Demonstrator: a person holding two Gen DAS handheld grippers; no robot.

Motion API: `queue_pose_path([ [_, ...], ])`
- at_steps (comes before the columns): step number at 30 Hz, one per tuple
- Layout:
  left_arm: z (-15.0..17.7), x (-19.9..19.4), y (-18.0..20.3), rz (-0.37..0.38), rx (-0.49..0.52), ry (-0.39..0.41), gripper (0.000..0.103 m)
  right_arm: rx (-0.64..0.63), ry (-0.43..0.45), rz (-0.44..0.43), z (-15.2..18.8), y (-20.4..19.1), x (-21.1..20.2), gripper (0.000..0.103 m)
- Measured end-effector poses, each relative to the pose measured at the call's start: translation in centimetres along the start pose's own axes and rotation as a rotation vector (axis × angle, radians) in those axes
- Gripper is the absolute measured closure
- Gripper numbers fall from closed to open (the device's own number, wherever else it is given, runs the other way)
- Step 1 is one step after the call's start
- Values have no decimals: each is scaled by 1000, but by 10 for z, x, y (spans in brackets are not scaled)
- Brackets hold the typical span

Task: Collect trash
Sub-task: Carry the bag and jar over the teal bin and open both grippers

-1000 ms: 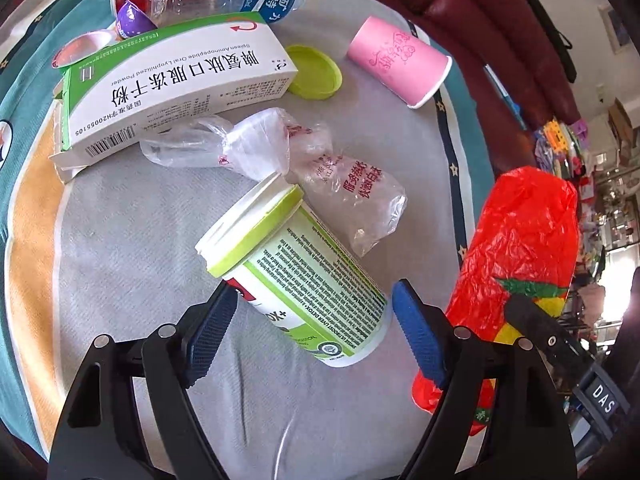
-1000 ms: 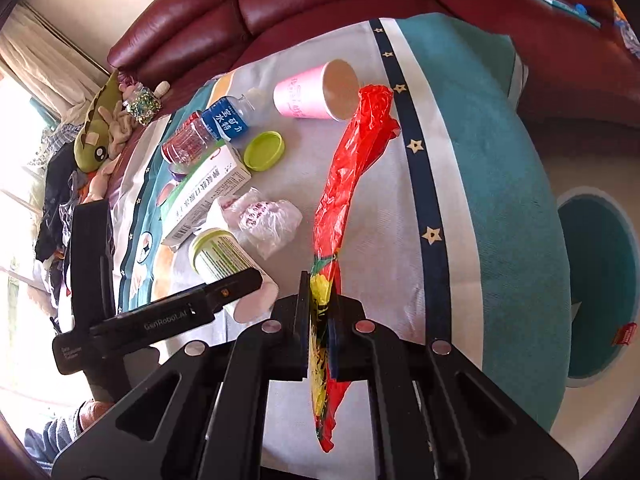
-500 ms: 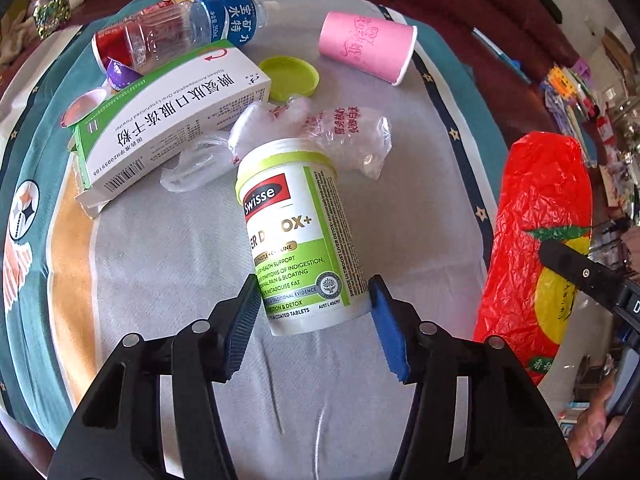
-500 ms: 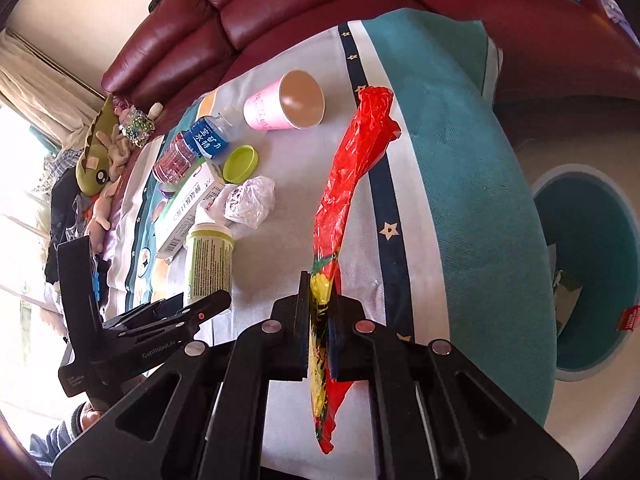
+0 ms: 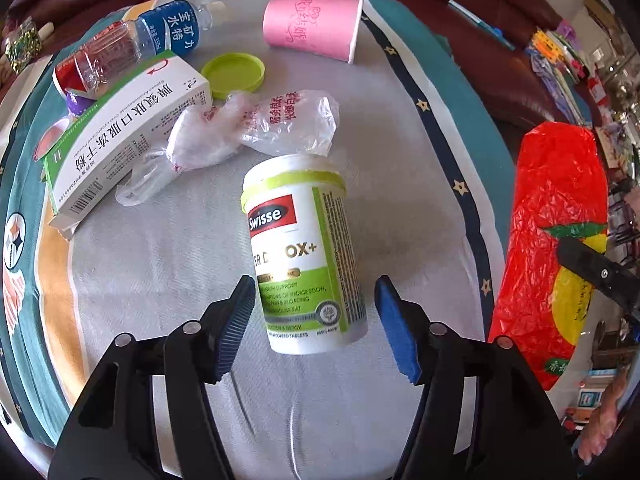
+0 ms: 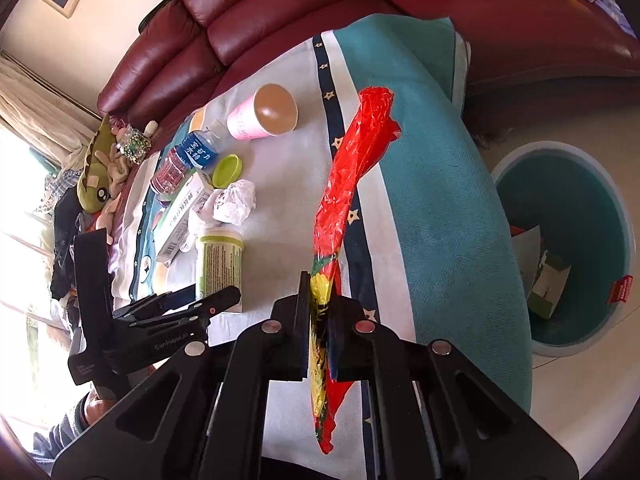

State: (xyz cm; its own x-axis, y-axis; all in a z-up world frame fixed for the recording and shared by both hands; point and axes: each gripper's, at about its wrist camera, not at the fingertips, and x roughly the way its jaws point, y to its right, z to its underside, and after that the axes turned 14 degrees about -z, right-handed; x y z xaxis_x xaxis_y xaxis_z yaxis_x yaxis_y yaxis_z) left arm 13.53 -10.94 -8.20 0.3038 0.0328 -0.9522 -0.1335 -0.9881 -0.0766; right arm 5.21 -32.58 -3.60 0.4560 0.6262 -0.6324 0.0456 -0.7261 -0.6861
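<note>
A white and green Swisse pill bottle [image 5: 306,256] stands upright on the grey tablecloth [image 5: 168,280]. My left gripper [image 5: 316,322] is open with its blue pads either side of the bottle's base, not touching it. It also shows in the right wrist view [image 6: 218,300] beside the bottle [image 6: 218,264]. My right gripper [image 6: 320,336] is shut on a red plastic bag [image 6: 352,184], held up over the table's right edge; the bag also shows in the left wrist view [image 5: 556,248].
Behind the bottle lie a crumpled clear bag [image 5: 256,128], a green-and-white medicine box [image 5: 124,136], a green lid [image 5: 233,75], a water bottle [image 5: 136,48] and a pink paper cup [image 5: 316,28]. A teal bin [image 6: 568,240] with trash stands on the floor right of the table.
The pill bottle went from lying tilted to standing upright between my left jaws. The left jaws narrowed around it, then widened slightly. The right gripper kept holding the red bag and shifted view toward the bin.
</note>
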Motion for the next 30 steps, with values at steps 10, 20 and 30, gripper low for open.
queue_pose_path([
  [10,-6,-8,12,-15,69,63,50,34,71,-22,-13,13,-20,97],
  [20,-18,-63,105,100,303,199,50,75,266,53,-21,47,-109,97],
  [30,-16,-64,231,208,503,221,50,168,361,172,-1,100,-168,96],
])
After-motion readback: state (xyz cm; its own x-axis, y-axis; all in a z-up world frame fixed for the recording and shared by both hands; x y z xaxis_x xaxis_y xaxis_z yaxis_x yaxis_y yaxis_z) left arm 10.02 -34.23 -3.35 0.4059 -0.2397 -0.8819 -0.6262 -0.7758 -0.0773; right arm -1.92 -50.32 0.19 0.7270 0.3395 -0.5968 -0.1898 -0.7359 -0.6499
